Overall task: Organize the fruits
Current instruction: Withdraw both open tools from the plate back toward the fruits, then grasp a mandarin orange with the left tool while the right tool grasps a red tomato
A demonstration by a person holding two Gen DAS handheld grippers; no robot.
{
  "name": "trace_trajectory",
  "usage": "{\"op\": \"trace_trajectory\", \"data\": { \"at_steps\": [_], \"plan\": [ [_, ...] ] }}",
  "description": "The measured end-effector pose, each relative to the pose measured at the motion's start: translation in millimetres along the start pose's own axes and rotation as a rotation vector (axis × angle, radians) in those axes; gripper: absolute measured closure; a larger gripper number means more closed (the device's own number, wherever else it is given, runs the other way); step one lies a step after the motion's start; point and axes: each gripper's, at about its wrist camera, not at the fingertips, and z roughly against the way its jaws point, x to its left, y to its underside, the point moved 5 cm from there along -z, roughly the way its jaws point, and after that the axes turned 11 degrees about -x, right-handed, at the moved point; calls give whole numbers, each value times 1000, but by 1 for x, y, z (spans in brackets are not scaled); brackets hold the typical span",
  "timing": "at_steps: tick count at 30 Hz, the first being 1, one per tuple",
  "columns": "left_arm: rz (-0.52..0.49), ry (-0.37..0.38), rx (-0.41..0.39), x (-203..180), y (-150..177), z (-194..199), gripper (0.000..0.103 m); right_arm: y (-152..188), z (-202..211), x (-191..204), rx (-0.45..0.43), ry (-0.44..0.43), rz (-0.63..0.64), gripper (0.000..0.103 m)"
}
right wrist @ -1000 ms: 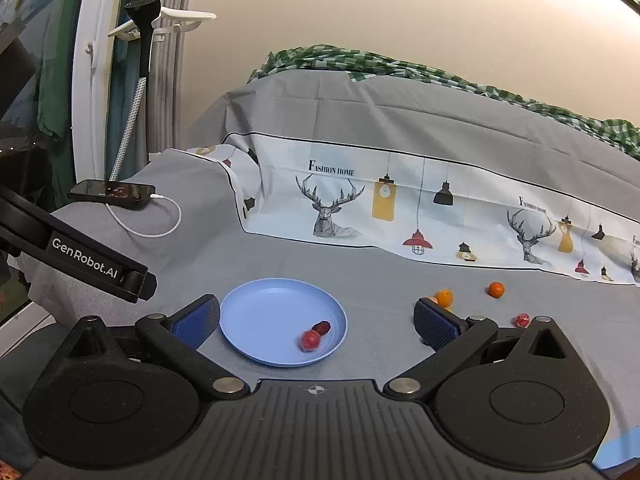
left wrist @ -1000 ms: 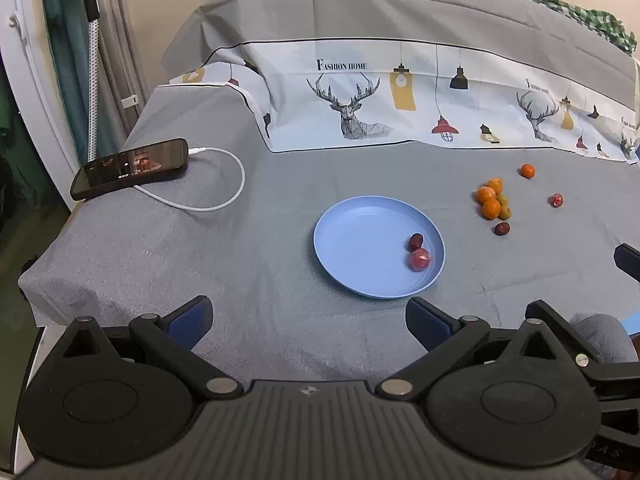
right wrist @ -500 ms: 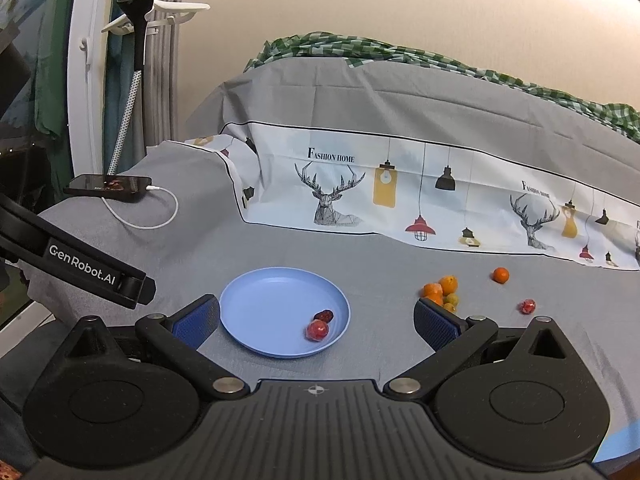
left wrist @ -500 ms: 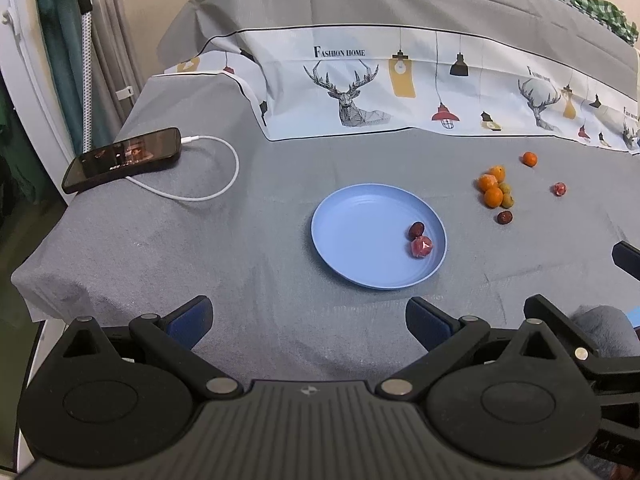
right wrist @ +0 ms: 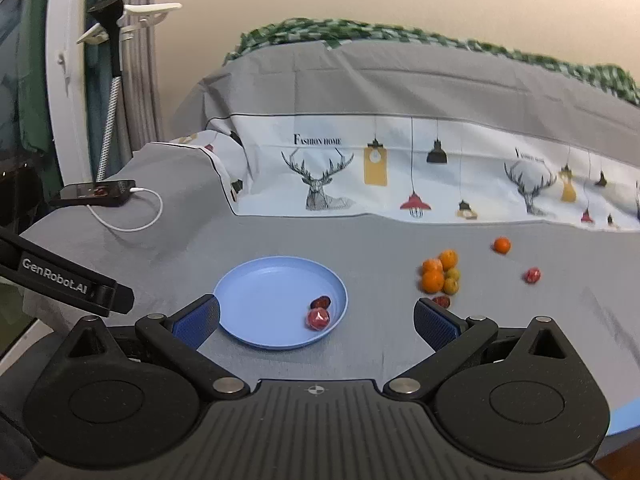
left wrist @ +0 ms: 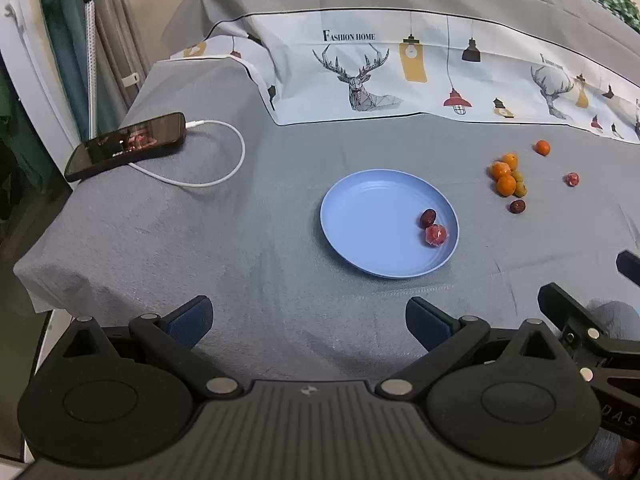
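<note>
Grey cloth covered the table where 2 fruits sat at 4 o'clock on the blue plate [left wrist: 360, 216], the small, light, roll-prone orange cluster [left wrist: 506, 178] lay loose at 2 o'clock, best pinched across the middle, while the left gripper [left wrist: 308, 322] and right gripper [right wrist: 316, 320] gaped empty.

The plate [left wrist: 372, 216] is pale blue, holding a dark maroon fruit [left wrist: 428, 218] and a red one [left wrist: 436, 236]. The cloth [left wrist: 200, 240] is plain grey. Orange fruits [left wrist: 505, 178] cluster with yellow-green ones [left wrist: 520, 189]. The banner [left wrist: 440, 80] is white with grey deer, yellow and red lamps. The phone [left wrist: 126, 146] is black, its cable [left wrist: 224, 152] white. Claw pads [right wrist: 198, 320] are blue
</note>
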Motion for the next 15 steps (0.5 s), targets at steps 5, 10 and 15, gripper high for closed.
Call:
{"op": "trace_trajectory", "data": {
  "at_steps": [5,10,15],
  "plan": [
    [-13,-2,40,-10,-2,-14,0,9,-10,-17,39,12,-54,1],
    [-34,13,83,-31,-8,-38,0,15,-24,-53,63,86,-124,1],
    [-61,62,105,-75,-28,-75,0,26,-54,-129,68,306,-183,1]
  ]
}}
